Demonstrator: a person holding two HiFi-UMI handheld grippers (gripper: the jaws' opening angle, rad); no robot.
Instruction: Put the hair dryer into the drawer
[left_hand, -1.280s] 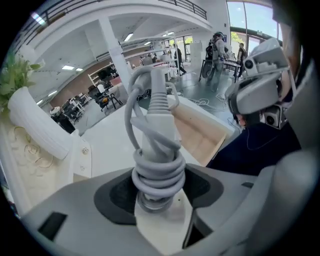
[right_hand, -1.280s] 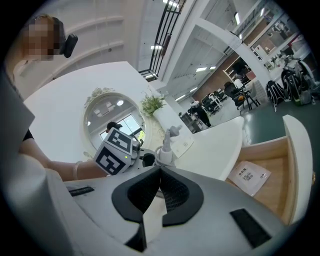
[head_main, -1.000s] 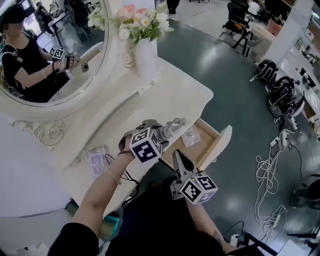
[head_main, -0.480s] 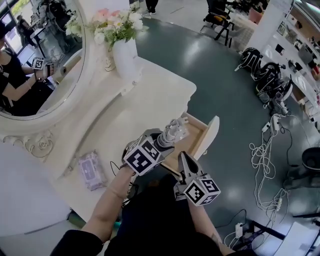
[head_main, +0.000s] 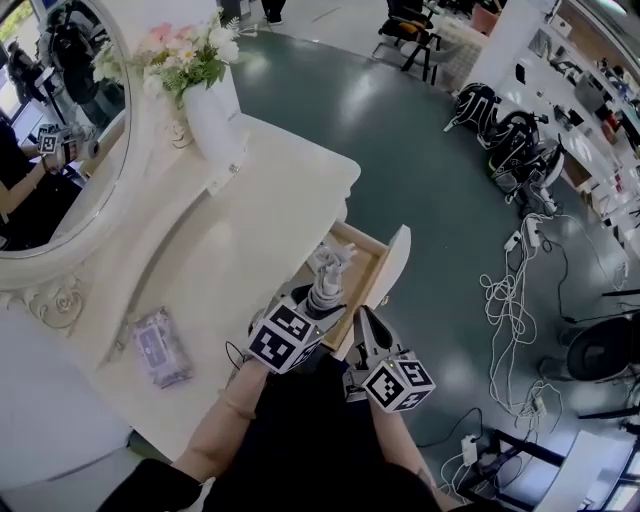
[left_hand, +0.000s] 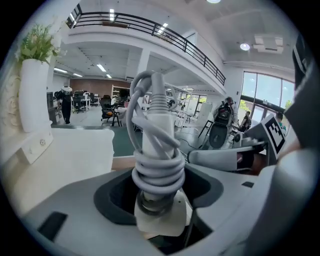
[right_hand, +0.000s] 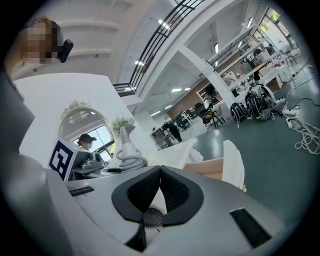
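Left gripper (left_hand: 160, 200): jaws set wide apart and clamped on the hair dryer (left_hand: 156, 150), with the dark pads pressing its pale body from both sides.
Hair dryer: white, with a grey cord wound in tight coils round it. One end rises out of the left gripper's jaws. In the head view it shows over the near end of the open drawer (head_main: 372, 262); whether it touches the drawer cannot be told.
Right gripper (right_hand: 160, 172): pads meet at the tips with nothing between them. It is just beside the left gripper, on the drawer's side, and apart from the hair dryer.
Drawer: pulled out from the table's front edge, wood-coloured inside. Its white drawer front (head_main: 393, 265) stands at the outer end.
Edges: the scalloped rim of the dressing table (head_main: 250, 230) runs just beside the drawer. The person's dark lap lies below both grippers.
Open room: bare floor (head_main: 420, 170) lies beyond the drawer front. The table top between the grippers and the vase is unoccupied.
Surface: white table top with a packet of wipes (head_main: 160, 345) near its front left.
Table back: an oval mirror (head_main: 60, 150) in a carved white frame. A white vase (head_main: 212, 125) of flowers is beside it.
Room: dark green floor with loose white cables (head_main: 515, 300) well apart from the drawer. Backpacks (head_main: 500, 130) and shelving stand along the far side.
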